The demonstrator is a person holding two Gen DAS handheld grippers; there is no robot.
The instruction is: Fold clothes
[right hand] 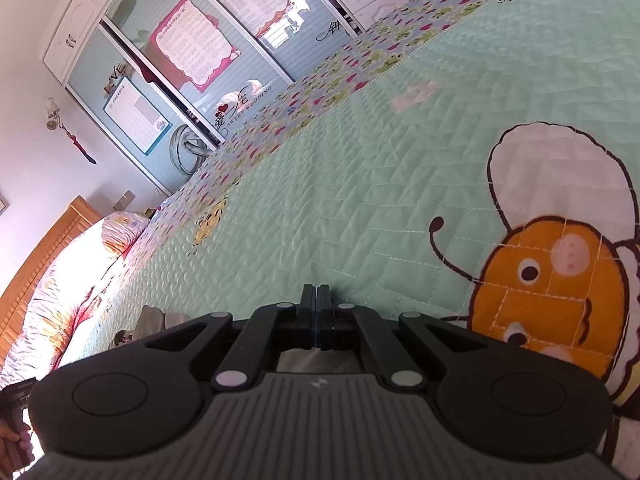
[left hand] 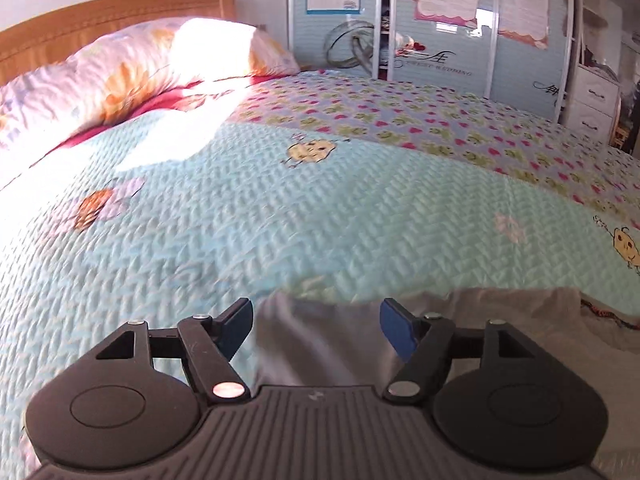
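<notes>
1. Left wrist view: the left gripper [left hand: 316, 320] hangs over a grey, soft cloth garment [left hand: 320, 344] that lies on the mint-green quilted bedspread [left hand: 248, 216]. Its jaws stand wide apart, and nothing is pinched between the blue pads [left hand: 394, 326]; the grey cloth shows in the gap below them.
2. The garment stretches from under this gripper toward the right edge of the picture, flat on the bedspread, near a yellow cartoon figure [left hand: 626, 246] printed there.
3. Beyond the bedspread lie a floral pillow [left hand: 132, 68] against an orange wooden headboard [left hand: 112, 20] and a pale blue wardrobe [left hand: 436, 32].
4. Right wrist view: the right gripper [right hand: 319, 300] has its jaws pressed together. Grey cloth [right hand: 316, 362] shows behind the closed fingers; whether they pinch it I cannot tell.
5. An orange cartoon bee [right hand: 552, 280] is printed on the bedspread right of this gripper.
</notes>
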